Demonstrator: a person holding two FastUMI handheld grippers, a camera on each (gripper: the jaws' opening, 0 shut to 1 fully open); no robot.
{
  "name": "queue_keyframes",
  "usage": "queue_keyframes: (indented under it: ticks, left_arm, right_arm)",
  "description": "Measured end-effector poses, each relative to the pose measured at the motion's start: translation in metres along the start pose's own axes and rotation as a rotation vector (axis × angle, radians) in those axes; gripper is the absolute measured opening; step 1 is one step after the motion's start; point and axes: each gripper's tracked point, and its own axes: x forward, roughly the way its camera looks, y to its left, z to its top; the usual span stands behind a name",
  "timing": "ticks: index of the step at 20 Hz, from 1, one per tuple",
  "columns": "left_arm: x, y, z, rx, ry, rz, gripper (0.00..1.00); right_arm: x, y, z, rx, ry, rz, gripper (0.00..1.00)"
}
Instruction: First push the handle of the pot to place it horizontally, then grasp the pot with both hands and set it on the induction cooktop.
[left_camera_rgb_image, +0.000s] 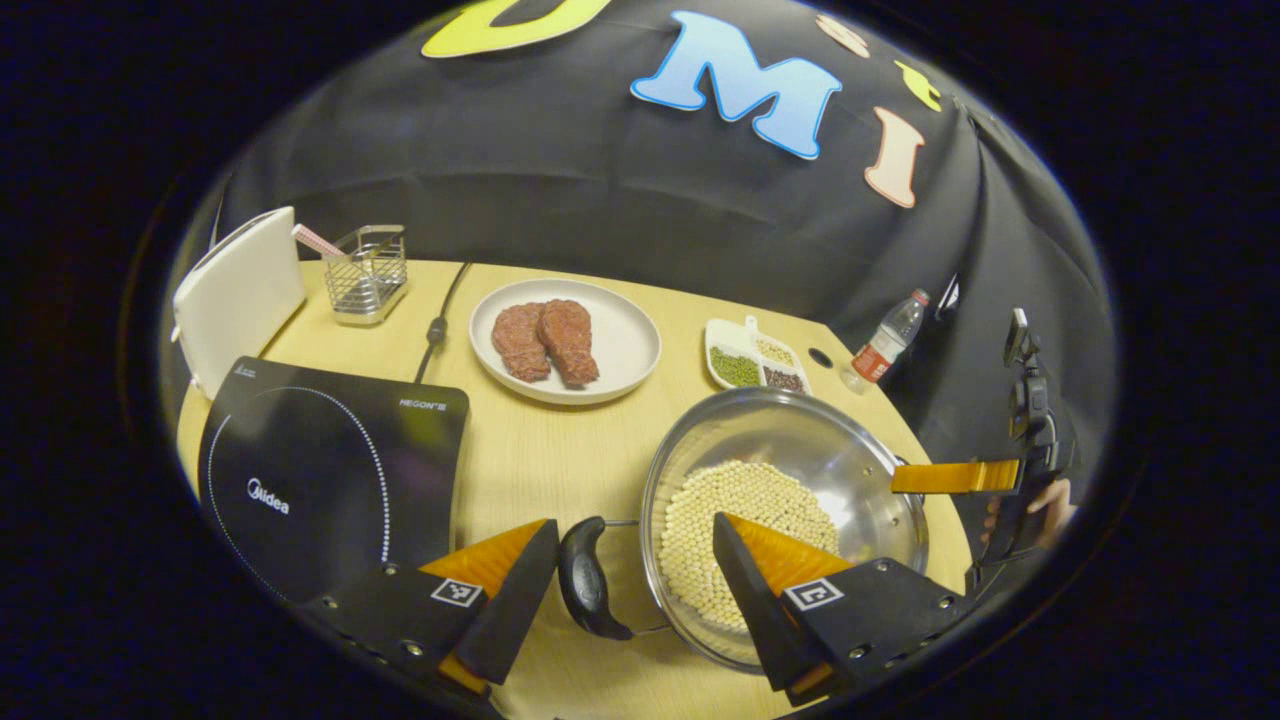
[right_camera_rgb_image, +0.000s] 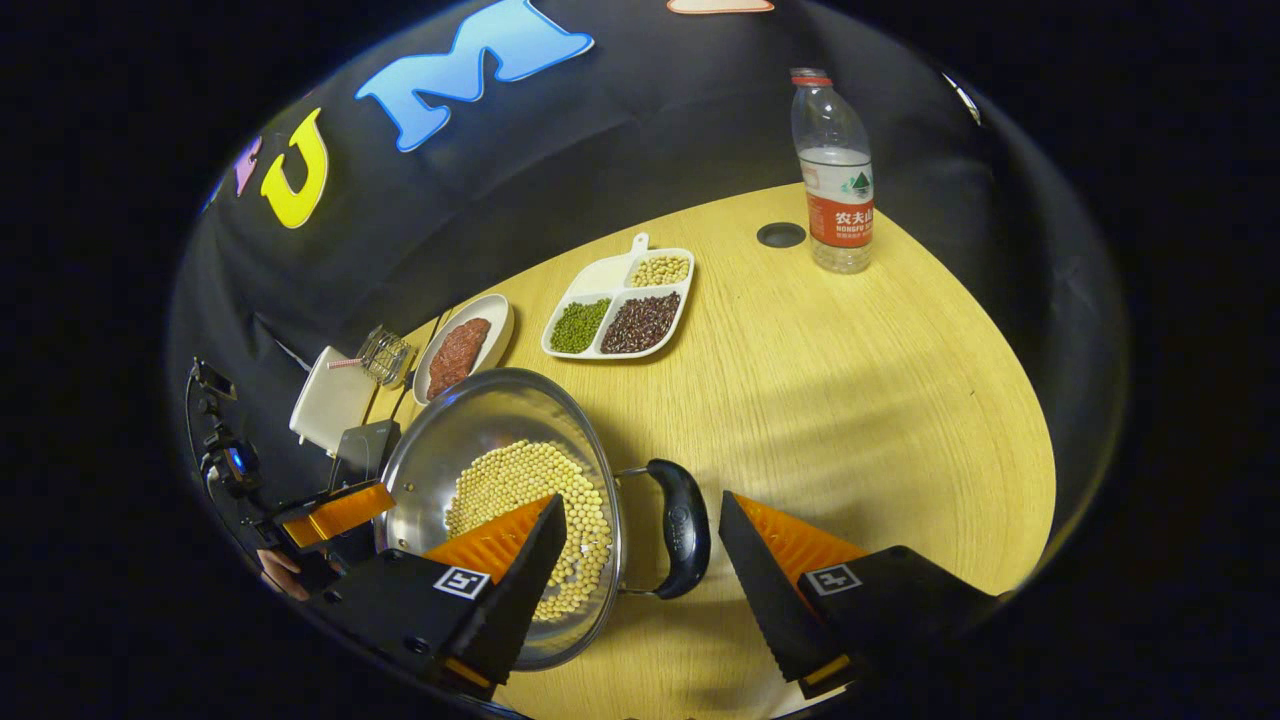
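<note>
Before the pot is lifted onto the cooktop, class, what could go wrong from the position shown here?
1. The pot holds loose beans; lifting unevenly could tip it and spill them.
2. Both the left gripper and the right gripper stand open around the handles, gripping nothing; a poor bite might slip.
3. The plate of meat lies near the path to the induction cooktop and could be knocked.

pot (left_camera_rgb_image: 790, 490) sits on table (left_camera_rgb_image: 540, 460), induction cooktop (left_camera_rgb_image: 320, 470) left, plate (left_camera_rgb_image: 620, 340) behind.
</note>
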Motion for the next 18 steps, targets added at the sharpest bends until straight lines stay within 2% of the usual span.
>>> queue_keyframes:
  ticks: [4, 7, 8, 9, 10, 11, 12, 13, 14, 16, 17, 18]
  left_arm:
    - [0.018, -0.001, -0.014, -0.037, 0.037, -0.034, 0.91]
    - [0.026, 0.003, -0.021, -0.084, 0.055, -0.043, 0.79]
    - [0.024, 0.002, -0.024, -0.096, 0.063, -0.051, 0.82]
    - [0.026, 0.004, -0.026, -0.104, 0.062, -0.049, 0.78]
    - [0.026, 0.001, -0.027, -0.123, 0.062, -0.066, 0.7]
    - [0.027, 0.003, -0.027, -0.143, 0.052, -0.068, 0.7]
    - [0.03, 0.008, -0.028, -0.166, 0.052, -0.059, 0.66]
    - [0.029, 0.005, -0.031, -0.203, 0.055, -0.074, 0.62]
    - [0.026, 0.003, -0.034, -0.228, 0.068, -0.083, 0.55]
    - [0.026, 0.004, -0.038, -0.235, 0.081, -0.082, 0.55]
    - [0.025, 0.004, -0.037, -0.239, 0.068, -0.082, 0.52]
    - [0.026, 0.003, -0.035, -0.253, 0.058, -0.086, 0.56]
  right_arm:
    - [0.015, 0.001, -0.005, -0.032, -0.01, -0.011, 0.99]
    - [0.021, 0.005, -0.009, -0.051, -0.008, 0.003, 0.96]
    - [0.024, 0.003, -0.009, -0.058, -0.01, -0.011, 0.96]
    - [0.025, -0.001, -0.007, -0.063, -0.012, -0.022, 0.93]
    - [0.027, -0.004, -0.008, -0.063, -0.011, -0.039, 0.85]
    - [0.028, -0.009, -0.006, -0.061, -0.016, -0.051, 0.8]
    - [0.028, -0.011, -0.005, -0.046, -0.02, -0.05, 0.6]
    - [0.029, -0.011, -0.006, -0.03, -0.013, -0.044, 0.58]
    - [0.028, -0.011, -0.005, -0.029, -0.017, -0.043, 0.61]
    - [0.029, -0.011, -0.006, -0.024, -0.012, -0.05, 0.57]
    - [0.029, -0.01, -0.007, -0.016, -0.004, -0.056, 0.55]
    - [0.029, -0.011, -0.007, -0.016, -0.005, -0.059, 0.58]
